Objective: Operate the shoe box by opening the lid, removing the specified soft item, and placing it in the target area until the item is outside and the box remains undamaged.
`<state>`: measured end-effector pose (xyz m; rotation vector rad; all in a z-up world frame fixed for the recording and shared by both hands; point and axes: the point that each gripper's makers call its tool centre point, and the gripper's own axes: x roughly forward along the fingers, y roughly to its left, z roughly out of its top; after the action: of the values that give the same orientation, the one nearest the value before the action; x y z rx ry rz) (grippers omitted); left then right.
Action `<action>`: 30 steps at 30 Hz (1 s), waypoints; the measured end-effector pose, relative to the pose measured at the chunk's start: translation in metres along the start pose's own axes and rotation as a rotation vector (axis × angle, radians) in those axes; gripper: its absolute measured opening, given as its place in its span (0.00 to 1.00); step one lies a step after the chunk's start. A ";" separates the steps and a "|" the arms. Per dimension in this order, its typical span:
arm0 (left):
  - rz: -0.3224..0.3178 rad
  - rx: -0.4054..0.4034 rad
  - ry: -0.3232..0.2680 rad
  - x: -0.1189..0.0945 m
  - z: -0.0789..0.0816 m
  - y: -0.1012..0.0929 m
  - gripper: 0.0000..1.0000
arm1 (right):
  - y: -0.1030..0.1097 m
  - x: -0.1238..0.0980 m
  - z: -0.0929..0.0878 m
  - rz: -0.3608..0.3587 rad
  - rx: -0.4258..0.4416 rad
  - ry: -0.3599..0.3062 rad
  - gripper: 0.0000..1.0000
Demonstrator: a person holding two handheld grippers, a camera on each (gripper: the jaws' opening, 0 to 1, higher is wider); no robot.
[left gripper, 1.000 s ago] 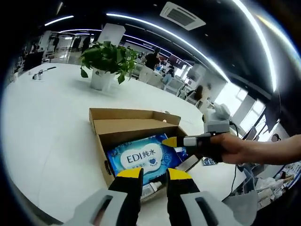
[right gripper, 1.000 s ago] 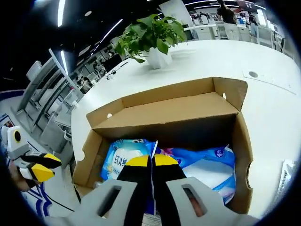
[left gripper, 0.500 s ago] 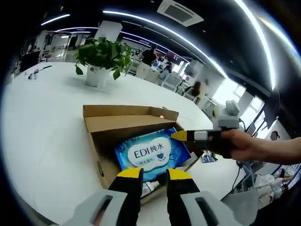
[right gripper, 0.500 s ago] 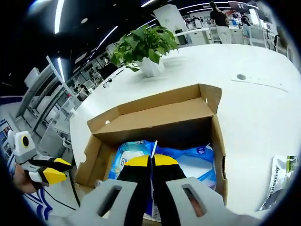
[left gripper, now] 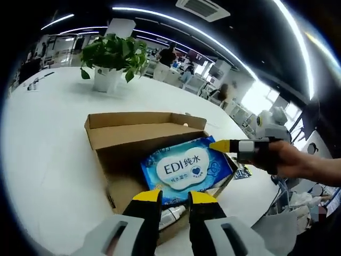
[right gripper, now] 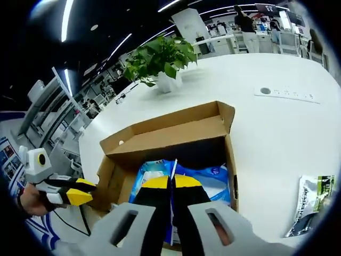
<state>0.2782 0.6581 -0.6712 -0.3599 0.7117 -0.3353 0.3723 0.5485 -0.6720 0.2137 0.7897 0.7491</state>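
Wipes pack [left gripper: 187, 169], pinched at its edge by the right tongs [right gripper: 171, 183], is lifted partly above the open shoe box [left gripper: 126, 140], its lower end hidden behind the slightly spread left tongs [left gripper: 174, 196].

One open cardboard box [left gripper: 139, 140] at centre frame. One blue pack of wipes [left gripper: 186, 169] over the box. One small white bottle [left gripper: 171, 214] at the box's lower edge. One potted plant [left gripper: 110, 63] at upper left. One flat green-and-white packet [right gripper: 307, 203] at lower right of the right gripper view. Two grippers: left gripper [left gripper: 173, 196], right gripper [right gripper: 171, 182].
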 end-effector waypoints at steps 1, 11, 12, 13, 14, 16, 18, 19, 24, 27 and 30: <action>0.002 -0.002 0.008 0.002 -0.001 0.001 0.19 | 0.003 -0.004 -0.001 0.000 -0.001 0.000 0.00; 0.006 0.003 0.050 0.022 0.001 0.012 0.20 | 0.009 -0.012 -0.001 0.006 0.005 0.002 0.00; 0.006 0.005 0.054 0.023 0.000 0.012 0.20 | 0.008 -0.011 -0.001 0.007 0.005 0.003 0.00; 0.006 0.006 0.062 0.025 0.000 0.013 0.20 | 0.007 -0.010 -0.001 0.007 0.004 0.003 0.00; 0.005 0.005 0.067 0.027 -0.001 0.013 0.20 | 0.007 -0.011 -0.001 0.008 0.005 0.002 0.00; 0.003 0.002 0.084 0.031 -0.003 0.013 0.21 | 0.004 -0.009 0.000 0.008 0.007 0.001 0.00; 0.010 0.006 0.105 0.037 -0.006 0.015 0.22 | 0.001 -0.008 0.001 0.007 0.009 0.000 0.00; 0.018 0.008 0.120 0.040 -0.008 0.017 0.22 | -0.001 -0.007 0.002 0.007 0.010 0.000 0.00; 0.029 0.009 0.155 0.057 -0.010 0.024 0.23 | -0.009 -0.004 0.001 0.010 0.022 -0.003 0.00; 0.018 -0.001 0.174 0.064 -0.012 0.022 0.24 | -0.017 0.001 0.001 0.011 0.035 -0.001 0.00; 0.038 0.014 0.203 0.069 -0.015 0.024 0.24 | -0.020 0.002 0.001 0.015 0.041 0.001 0.00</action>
<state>0.3206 0.6478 -0.7313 -0.3013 0.9134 -0.3434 0.3849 0.5355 -0.6815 0.2556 0.8059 0.7475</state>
